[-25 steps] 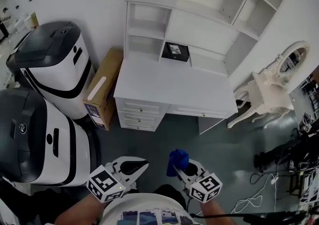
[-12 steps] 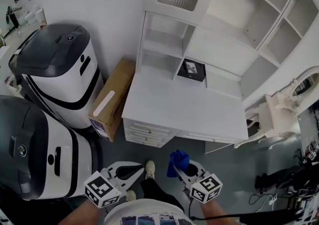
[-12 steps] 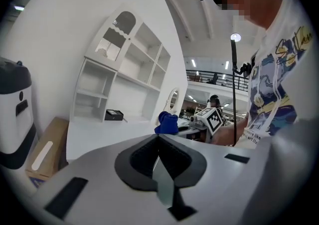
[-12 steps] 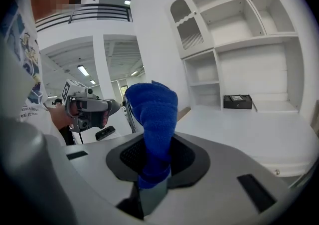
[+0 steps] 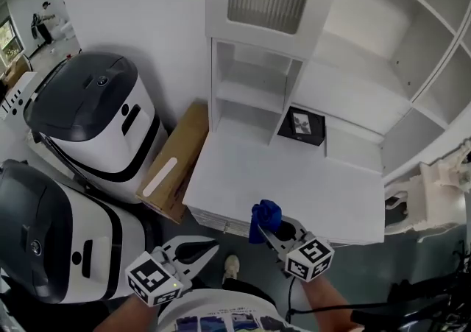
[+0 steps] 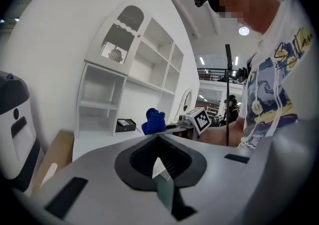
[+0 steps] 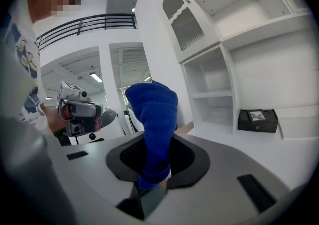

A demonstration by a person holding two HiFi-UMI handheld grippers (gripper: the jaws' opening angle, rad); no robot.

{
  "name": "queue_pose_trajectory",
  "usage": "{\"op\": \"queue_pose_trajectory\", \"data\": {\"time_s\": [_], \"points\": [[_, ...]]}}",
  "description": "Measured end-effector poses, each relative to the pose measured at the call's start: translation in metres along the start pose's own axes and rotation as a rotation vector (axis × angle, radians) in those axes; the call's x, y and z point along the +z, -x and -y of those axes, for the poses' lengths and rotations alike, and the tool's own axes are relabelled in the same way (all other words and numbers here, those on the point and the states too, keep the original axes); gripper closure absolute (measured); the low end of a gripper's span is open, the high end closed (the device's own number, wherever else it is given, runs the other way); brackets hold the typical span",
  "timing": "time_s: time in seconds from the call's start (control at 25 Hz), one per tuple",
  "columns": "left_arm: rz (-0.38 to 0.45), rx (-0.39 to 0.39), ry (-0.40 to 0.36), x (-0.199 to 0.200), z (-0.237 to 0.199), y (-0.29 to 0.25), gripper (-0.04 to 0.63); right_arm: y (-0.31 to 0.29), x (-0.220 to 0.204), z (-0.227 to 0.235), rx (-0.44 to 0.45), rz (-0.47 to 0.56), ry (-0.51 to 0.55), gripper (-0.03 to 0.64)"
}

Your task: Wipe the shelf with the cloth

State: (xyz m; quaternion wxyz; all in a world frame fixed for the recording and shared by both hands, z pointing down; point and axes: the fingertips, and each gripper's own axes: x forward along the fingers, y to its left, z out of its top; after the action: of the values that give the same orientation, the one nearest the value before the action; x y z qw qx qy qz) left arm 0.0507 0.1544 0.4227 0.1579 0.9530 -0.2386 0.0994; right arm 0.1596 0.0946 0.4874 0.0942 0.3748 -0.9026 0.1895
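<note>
A bunched blue cloth point(image 5: 265, 216) sticks up from my right gripper point(image 5: 268, 229), which is shut on it just over the front edge of the white desk top point(image 5: 294, 179). In the right gripper view the cloth point(image 7: 153, 119) rises out of the shut jaws point(image 7: 152, 181). Behind the desk stands the white shelf unit point(image 5: 249, 95), with open compartments point(image 7: 209, 94). My left gripper point(image 5: 210, 247) hangs lower left, short of the desk, shut with nothing in it point(image 6: 158, 139). From there the cloth point(image 6: 153, 120) shows off to the right.
A black box point(image 5: 302, 126) sits at the back of the desk under the shelves. A cardboard box point(image 5: 173, 165) leans left of the desk. Two large white-and-black machines point(image 5: 96, 121) point(image 5: 51, 235) stand at the left. An ornate white table point(image 5: 441, 183) is at the right.
The desk and shelves have come closer and lower in view. My right gripper with the cloth now reaches the desk's front edge; the left gripper stays low and shut.
</note>
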Motion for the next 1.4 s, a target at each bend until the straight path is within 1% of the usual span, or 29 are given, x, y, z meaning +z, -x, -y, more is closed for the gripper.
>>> {"op": "queue_pose_trajectory", "data": {"time_s": [0.16, 0.36, 0.64, 0.84, 0.96, 1.08, 1.4], "points": [[0.001, 0.002, 0.004, 0.012, -0.014, -0.009, 0.583, -0.031, 0.029, 0.021, 0.025, 0.015, 0.028, 0.512], [0.029, 0.006, 0.012, 0.025, -0.053, -0.009, 0.583, -0.081, 0.085, 0.035, 0.037, 0.071, 0.080, 0.512], [0.055, -0.051, -0.031, 0.053, -0.114, 0.010, 0.583, -0.164, 0.172, 0.046, 0.000, 0.133, 0.130, 0.512], [0.070, -0.078, -0.051, 0.067, -0.156, 0.030, 0.583, -0.223, 0.228, 0.059, -0.052, 0.161, 0.166, 0.512], [0.072, -0.104, -0.052, 0.067, -0.169, 0.042, 0.583, -0.252, 0.250, 0.071, -0.087, 0.163, 0.163, 0.512], [0.068, -0.118, -0.072, 0.065, -0.184, 0.052, 0.583, -0.277, 0.267, 0.087, -0.130, 0.161, 0.158, 0.512], [0.109, -0.091, -0.055, 0.073, -0.205, 0.056, 0.583, -0.317, 0.308, 0.122, -0.183, 0.149, 0.133, 0.512]]}}
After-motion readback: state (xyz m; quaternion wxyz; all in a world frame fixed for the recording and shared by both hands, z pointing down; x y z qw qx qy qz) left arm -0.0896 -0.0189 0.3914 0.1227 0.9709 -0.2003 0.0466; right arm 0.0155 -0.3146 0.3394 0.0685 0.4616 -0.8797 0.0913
